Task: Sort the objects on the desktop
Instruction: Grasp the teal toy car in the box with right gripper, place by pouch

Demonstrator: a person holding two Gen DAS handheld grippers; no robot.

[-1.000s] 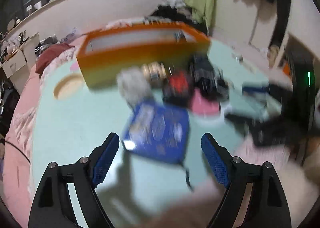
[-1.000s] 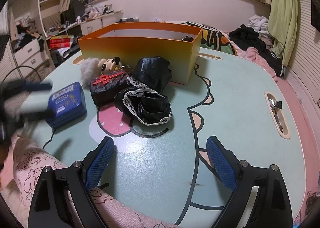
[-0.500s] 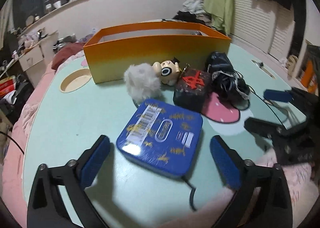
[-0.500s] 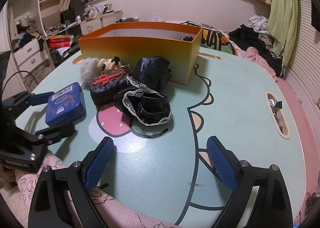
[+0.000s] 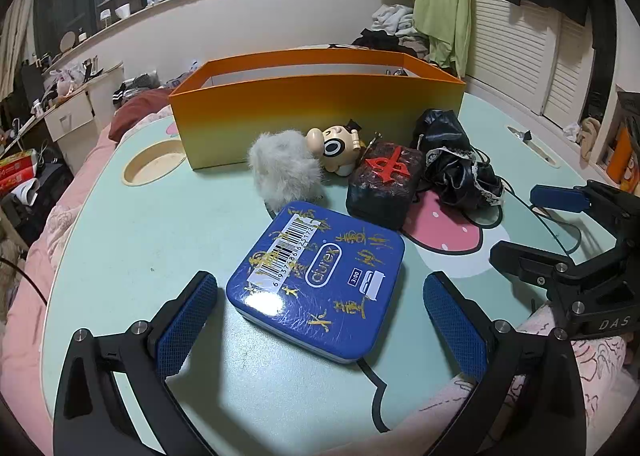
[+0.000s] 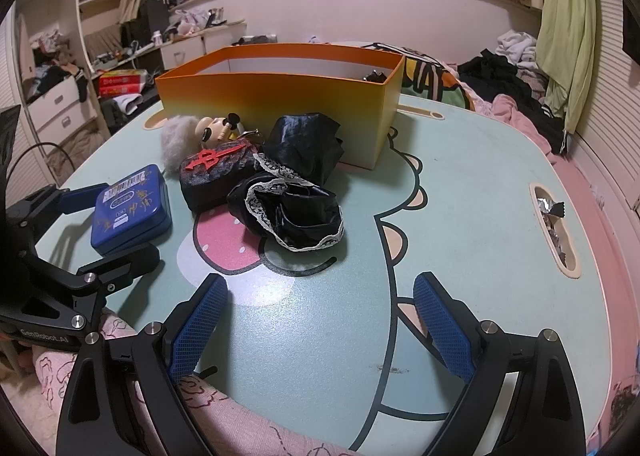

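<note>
A blue tin (image 5: 316,276) lies on the mint table (image 5: 140,240), between the fingers of my open left gripper (image 5: 320,320), which is not touching it. Behind it lie a grey fluffy ball (image 5: 282,171), a cartoon figurine (image 5: 334,147), a black pouch with a red emblem (image 5: 386,183) and black lace-trimmed cloth (image 5: 460,159). An orange box (image 5: 316,107) stands at the back. My right gripper (image 6: 320,324) is open and empty over bare table, in front of the black cloth (image 6: 296,207). The tin (image 6: 130,209) shows at its left.
The table has a round cup recess (image 5: 154,161) at the left and a slot with foil wrappers (image 6: 554,228) at the right. Pink bedding (image 6: 240,424) borders the near edge. Cluttered shelves and clothes surround the table.
My left gripper has swung right and steadied, then moved forward until its open fingers flank the blue tin. My right gripper has stayed still.
</note>
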